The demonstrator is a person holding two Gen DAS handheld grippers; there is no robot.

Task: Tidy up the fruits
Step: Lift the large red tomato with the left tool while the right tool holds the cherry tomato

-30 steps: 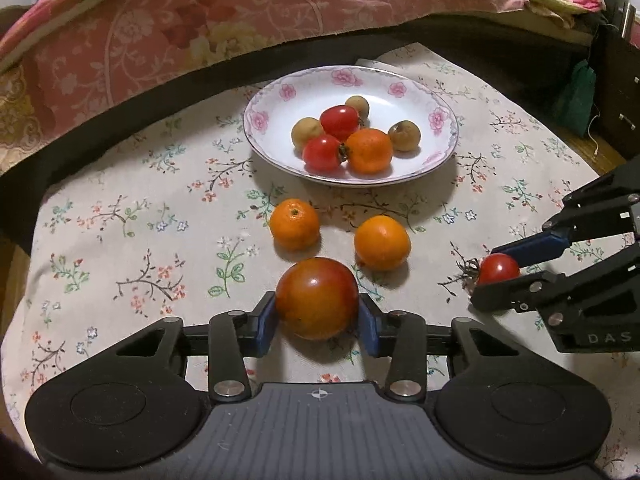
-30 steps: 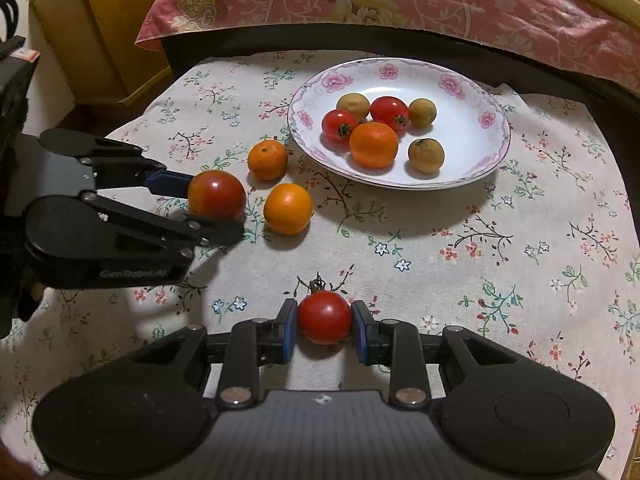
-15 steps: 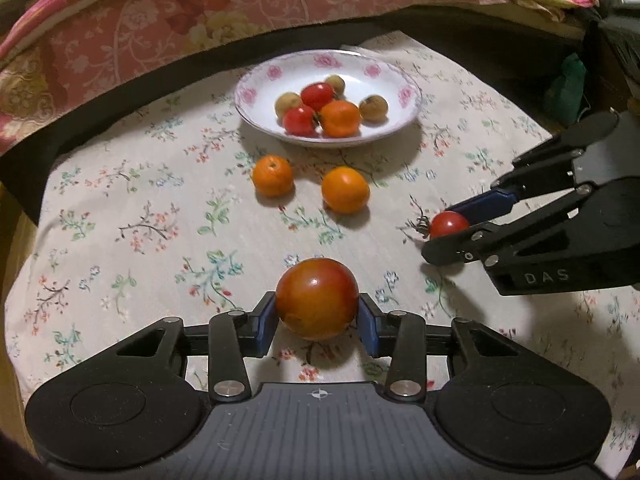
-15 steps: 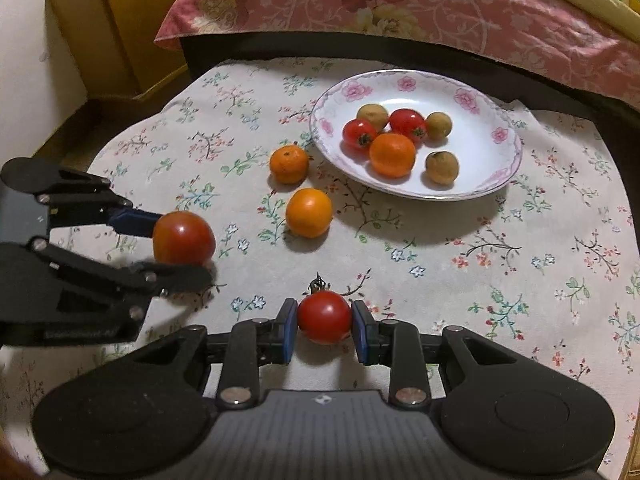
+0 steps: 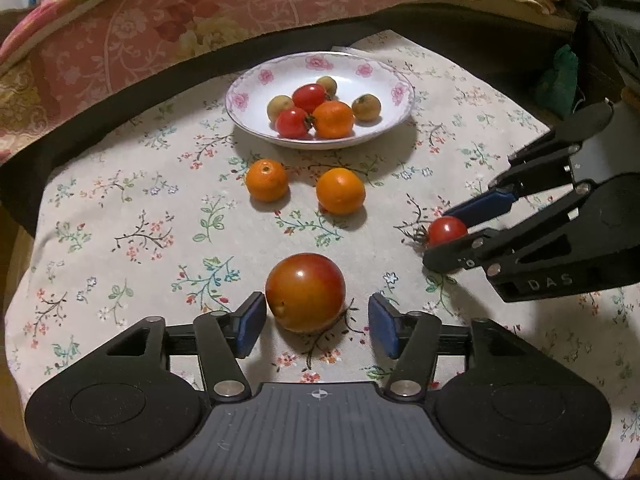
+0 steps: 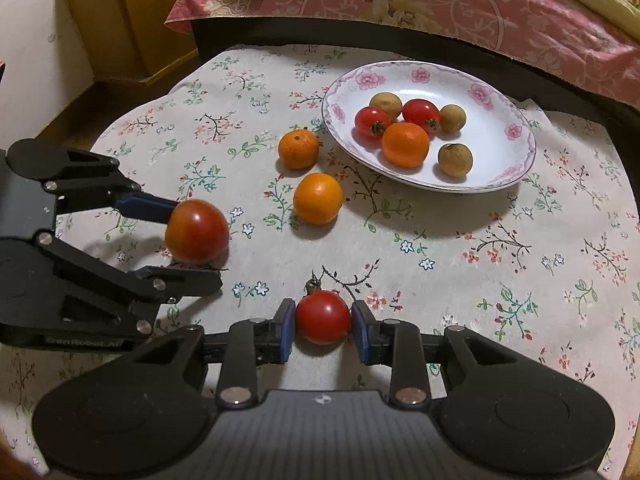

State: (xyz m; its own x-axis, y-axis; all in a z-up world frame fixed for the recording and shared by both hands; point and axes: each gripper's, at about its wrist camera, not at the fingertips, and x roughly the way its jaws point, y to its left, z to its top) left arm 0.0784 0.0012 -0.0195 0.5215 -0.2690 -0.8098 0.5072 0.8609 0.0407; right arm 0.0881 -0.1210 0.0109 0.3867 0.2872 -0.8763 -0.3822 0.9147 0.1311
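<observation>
Tools: left [image 5: 318, 322] opening off tomato [image 5: 305, 292], right [image 6: 323, 330] clamps tomato [image 6: 322, 317].

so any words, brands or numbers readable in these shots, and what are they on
"DAS": on the black body of the right tongs, seen from the left wrist view; anything before it is hidden.
Embossed lettering on the body of the left tongs, right wrist view: too blurred to read surely.
Nothing else carries text.
</observation>
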